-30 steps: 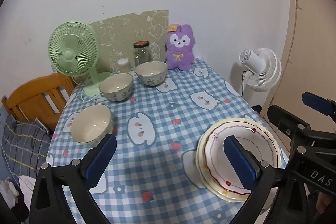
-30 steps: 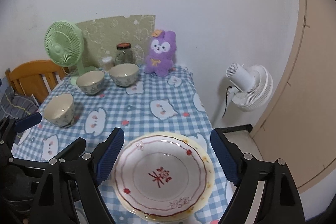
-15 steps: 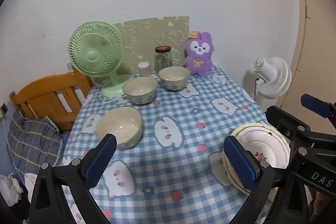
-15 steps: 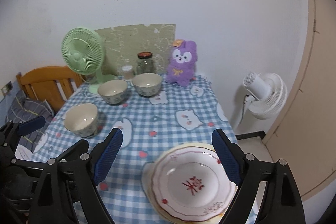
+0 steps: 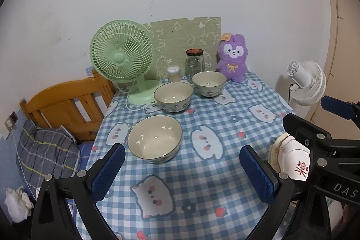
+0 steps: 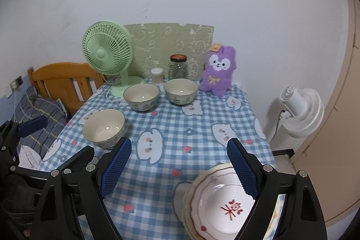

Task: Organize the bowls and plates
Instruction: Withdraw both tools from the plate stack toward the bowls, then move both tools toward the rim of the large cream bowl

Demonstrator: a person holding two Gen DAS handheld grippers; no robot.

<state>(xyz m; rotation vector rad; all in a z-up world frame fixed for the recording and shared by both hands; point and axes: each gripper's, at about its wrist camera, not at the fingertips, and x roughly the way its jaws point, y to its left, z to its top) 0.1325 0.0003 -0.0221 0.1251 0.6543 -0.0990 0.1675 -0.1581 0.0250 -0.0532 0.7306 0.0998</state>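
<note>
Both the left hand-held gripper (image 5: 180, 169) and right hand-held gripper (image 6: 178, 169) hover released and empty above the checkered surface (image 6: 171, 127), three bowls (image 5: 155, 142) far-left, stacked plates (image 6: 222, 201) near-right.

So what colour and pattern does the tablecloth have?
The tablecloth is blue-and-white checked with white cartoon animals and red strawberries; right wrist view.

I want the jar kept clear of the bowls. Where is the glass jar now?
The glass jar stands at the table's far edge, between the small white-lidded container and the purple plush, just behind the farthest bowl.
</note>
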